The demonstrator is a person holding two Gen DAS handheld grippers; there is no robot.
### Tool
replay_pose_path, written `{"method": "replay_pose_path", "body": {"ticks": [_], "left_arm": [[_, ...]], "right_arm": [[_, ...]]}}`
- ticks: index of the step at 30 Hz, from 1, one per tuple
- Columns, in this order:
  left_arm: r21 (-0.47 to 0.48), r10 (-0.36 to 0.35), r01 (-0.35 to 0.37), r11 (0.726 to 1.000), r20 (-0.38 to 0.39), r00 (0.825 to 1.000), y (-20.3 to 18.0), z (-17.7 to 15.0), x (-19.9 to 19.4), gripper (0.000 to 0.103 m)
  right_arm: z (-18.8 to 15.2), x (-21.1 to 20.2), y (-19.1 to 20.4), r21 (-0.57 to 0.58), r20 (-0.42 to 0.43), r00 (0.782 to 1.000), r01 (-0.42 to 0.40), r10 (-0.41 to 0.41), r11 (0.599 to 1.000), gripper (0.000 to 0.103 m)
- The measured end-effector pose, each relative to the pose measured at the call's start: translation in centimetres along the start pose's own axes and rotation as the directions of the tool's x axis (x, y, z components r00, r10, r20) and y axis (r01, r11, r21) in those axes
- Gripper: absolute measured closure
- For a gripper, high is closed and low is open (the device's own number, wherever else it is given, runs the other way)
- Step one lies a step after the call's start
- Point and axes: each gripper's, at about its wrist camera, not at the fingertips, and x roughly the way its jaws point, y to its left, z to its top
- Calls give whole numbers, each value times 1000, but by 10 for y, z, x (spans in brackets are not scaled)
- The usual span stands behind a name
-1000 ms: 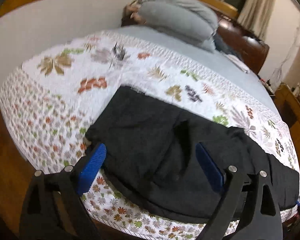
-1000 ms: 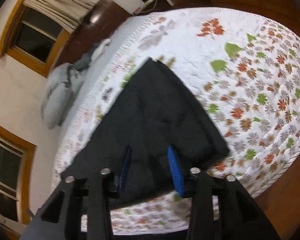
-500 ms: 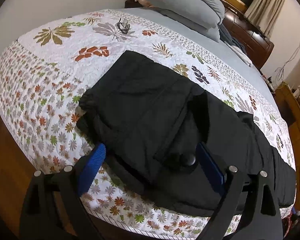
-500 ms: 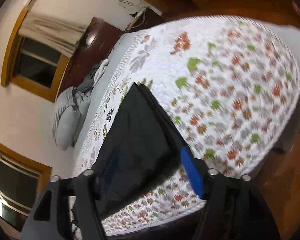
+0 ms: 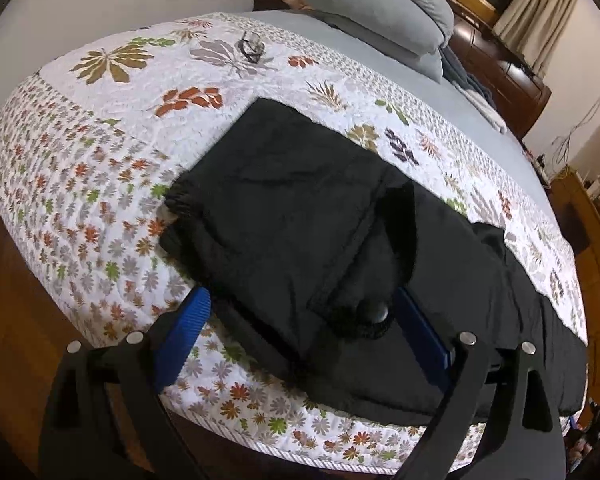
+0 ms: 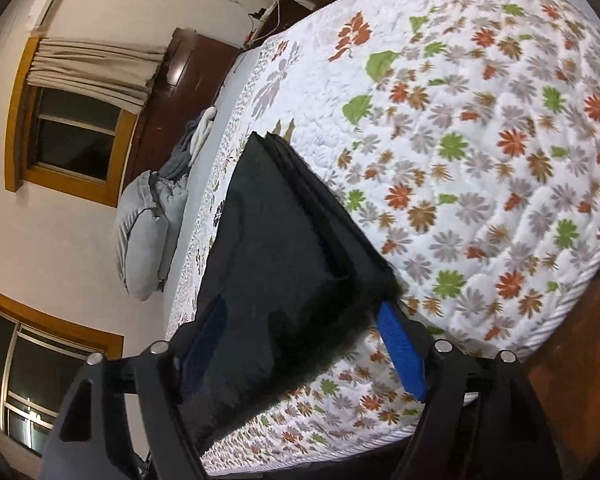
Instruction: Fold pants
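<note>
Black fabric fills the gap between both sets of tongs: the pants [image 5: 300,216] lie flat on the floral quilt [image 5: 100,168] of the bed, near its foot edge, stretched along that edge. In the left wrist view the waist end sits directly ahead of the left tongs [image 5: 300,328], with the cloth running between the two blue pads [image 5: 190,320] and on toward the right, where the legs trail off along the bed's edge. In the right wrist view the leg-hem end [image 6: 300,248] reaches in between the fingers of the right tongs [image 6: 300,344], its corner just beside the right-hand blue pad [image 6: 402,356].

The pants are dark, thick and slightly fuzzy at the edges. A round button [image 5: 378,312] shows at the waist, beside a folded-over flap, and a long crease runs up the middle. At the hem end several layers are stacked, their edges showing as parallel lines.

The left tongs stand wide apart, straddling the waist; the pads sit at the cloth's level, and whether they touch it I cannot tell. The right tongs are likewise spread wide around the hem end, not clamped on it, with the fabric covering much of the left-hand pad.

Grey pillows [image 5: 380,12] lie at the head of the bed.
</note>
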Motion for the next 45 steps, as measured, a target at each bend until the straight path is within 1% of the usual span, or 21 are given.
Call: {"method": "replay_pose_path", "body": {"ticks": [4, 6, 9, 12, 14, 18, 23, 28, 31, 34, 37, 39, 40, 41, 42, 43, 44, 45], "left_arm": [[-34, -3, 4, 999, 26, 1000, 13, 4, -11, 10], [-66, -7, 8, 998, 20, 1000, 21, 4, -10, 9], [-140, -23, 22, 990, -9, 1000, 36, 4, -4, 9], [-204, -70, 58, 977, -50, 996, 47, 3, 7, 9], [-224, -83, 63, 973, -81, 993, 51, 3, 17, 9], [-248, -83, 54, 967, -107, 991, 54, 4, 32, 9], [-239, -80, 56, 970, -96, 992, 44, 8, 39, 7], [-218, -82, 68, 974, -58, 995, 31, 8, 41, 6], [-220, -108, 98, 971, -31, 994, 25, 6, 40, 6], [-203, -83, 77, 976, -20, 996, 20, 2, 45, 6], [-212, -73, 73, 974, 7, 997, 20, -2, 46, 6], [-222, -60, 63, 973, 21, 998, 19, -5, 46, 6], [-224, -50, 54, 973, 22, 998, 18, -4, 46, 6], [-233, -45, 50, 971, 26, 999, 18, -4, 46, 6], [-247, -46, 52, 968, 31, 998, 20, -4, 45, 6], [-262, -46, 54, 964, 37, 998, 21, -3, 45, 6], [-280, -45, 56, 958, 44, 998, 22, -4, 44, 6], [-289, -44, 56, 956, 49, 998, 23, -3, 45, 6]], "right_arm": [[1, 2, 3, -3, -3, 1000, 6, -6, 1000, 23], [2, 6, 5, 3, -1, 1000, 2, -2, 1000, 22], [5, 12, 5, 15, 4, 1000, 1, -1, 1000, 21], [5, 16, 6, 15, 3, 1000, 10, -10, 1000, 20], [7, 21, 7, 20, 4, 1000, 10, -10, 1000, 17], [7, 25, 13, 17, 5, 1000, 13, -13, 1000, 15], [9, 30, 11, 28, 5, 1000, 10, -10, 1000, 15], [11, 31, 7, 54, 14, 1000, -6, 6, 999, 15], [11, 30, 3, 56, 22, 1000, -19, 18, 998, 15], [11, 30, -1, 62, 29, 999, -39, 38, 997, 14], [10, 30, 2, 49, 34, 997, -64, 62, 997, 14], [9, 31, 1, 45, 33, 998, -63, 62, 997, 15], [9, 32, 0, 46, 32, 998, -62, 60, 997, 18], [8, 33, 0, 44, 31, 998, -56, 54, 997, 26], [8, 33, 0, 39, 28, 998, -51, 50, 998, 31], [8, 34, 0, 35, 22, 998, -52, 52, 998, 49], [8, 34, 0, 32, 14, 999, -52, 51, 998, 68], [7, 33, 1, 30, 16, 999, -48, 48, 998, 73]]}}
